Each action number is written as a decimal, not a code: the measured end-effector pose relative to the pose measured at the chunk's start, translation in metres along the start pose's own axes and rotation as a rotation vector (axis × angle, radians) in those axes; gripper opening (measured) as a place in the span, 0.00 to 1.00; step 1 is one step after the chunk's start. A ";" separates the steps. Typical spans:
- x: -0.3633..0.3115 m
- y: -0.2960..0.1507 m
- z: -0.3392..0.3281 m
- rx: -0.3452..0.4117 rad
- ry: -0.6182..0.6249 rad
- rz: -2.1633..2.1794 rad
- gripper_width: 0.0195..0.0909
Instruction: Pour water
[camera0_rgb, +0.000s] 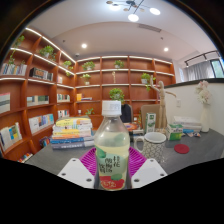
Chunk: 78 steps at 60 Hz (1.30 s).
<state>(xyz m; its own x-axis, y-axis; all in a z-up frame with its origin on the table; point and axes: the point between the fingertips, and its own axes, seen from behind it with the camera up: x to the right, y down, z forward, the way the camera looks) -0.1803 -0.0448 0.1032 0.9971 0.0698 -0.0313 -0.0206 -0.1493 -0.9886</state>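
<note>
While the gripper (113, 172) points into a room lined with bookshelves, a clear plastic water bottle (113, 150) stands upright between its two fingers at the bottom centre of the frame. The bottle has a white cap and a red-and-green label, and the pink pads (86, 178) sit close against its lower sides; the fingers seem to be clamped on it, though the contact itself is hard to make out. Just to the right of the bottle, at the middle right of the frame, a clear glass cup (153, 146) stands on the grey desk (195, 152). A red lid-like disc (181, 148) lies further right on the desk. A stack of books (70, 135) rests at the middle left, beyond the bottle. Wooden bookshelves (35, 95) fill the left of the frame, with potted plants (116, 95) on the back shelves.
</note>
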 end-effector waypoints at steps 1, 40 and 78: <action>0.001 -0.002 0.003 -0.002 -0.005 0.001 0.24; 0.009 -0.052 0.074 0.002 -0.147 1.359 0.26; 0.051 -0.088 0.094 0.079 -0.239 2.058 0.26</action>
<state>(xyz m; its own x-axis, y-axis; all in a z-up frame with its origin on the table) -0.1345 0.0650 0.1745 -0.5075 -0.0076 -0.8616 -0.8542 -0.1270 0.5043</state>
